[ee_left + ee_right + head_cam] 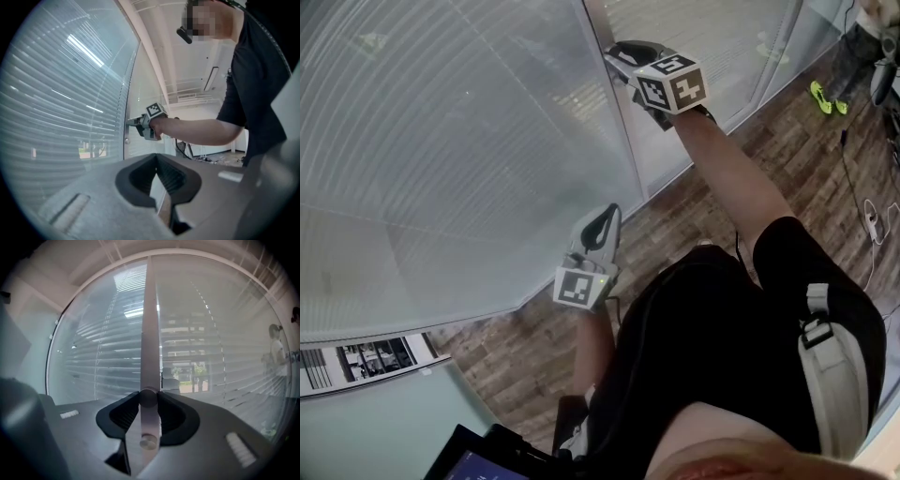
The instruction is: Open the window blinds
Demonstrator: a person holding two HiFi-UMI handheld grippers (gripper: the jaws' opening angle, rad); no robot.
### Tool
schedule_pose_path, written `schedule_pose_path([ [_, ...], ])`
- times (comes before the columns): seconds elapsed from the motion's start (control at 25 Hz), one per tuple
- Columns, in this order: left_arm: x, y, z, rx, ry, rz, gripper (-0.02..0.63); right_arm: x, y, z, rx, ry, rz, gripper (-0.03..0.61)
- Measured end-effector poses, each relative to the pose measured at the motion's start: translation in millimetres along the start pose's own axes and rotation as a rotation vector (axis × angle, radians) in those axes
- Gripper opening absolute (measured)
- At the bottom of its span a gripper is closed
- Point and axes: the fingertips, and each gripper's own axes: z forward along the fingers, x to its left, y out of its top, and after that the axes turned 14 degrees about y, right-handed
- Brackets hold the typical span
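Closed slatted blinds (459,141) sit behind glass on both sides of a pale upright window post (614,103). High on that post, my right gripper (619,52) is shut on a small round knob (148,397); a second round knob (149,441) lies on the post (150,333) just below the jaws. The left gripper view shows that right gripper (133,123) against the post, beside the blinds (61,93). My left gripper (607,214) hangs lower, close to the glass, with its jaws shut and nothing between them.
Wood-plank floor (534,347) runs along the foot of the glass. Another person (862,37) in bright green shoes (828,97) stands at the far right, near cables (872,220). A dark screen (478,461) is at the bottom edge.
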Motion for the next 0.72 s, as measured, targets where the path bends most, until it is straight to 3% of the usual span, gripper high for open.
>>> schedule_pose_path([
  [0.2, 0.8, -1.1, -1.7, 0.002, 0.000, 0.004, 0.001, 0.7, 0.9, 1.4, -0.079, 0.005, 0.149, 0.123],
  [0.72, 0.6, 0.8, 4.3, 0.007, 0.000, 0.018, 0.002, -5.7, -3.0, 3.9, -0.072, 0.000, 0.109, 0.124],
])
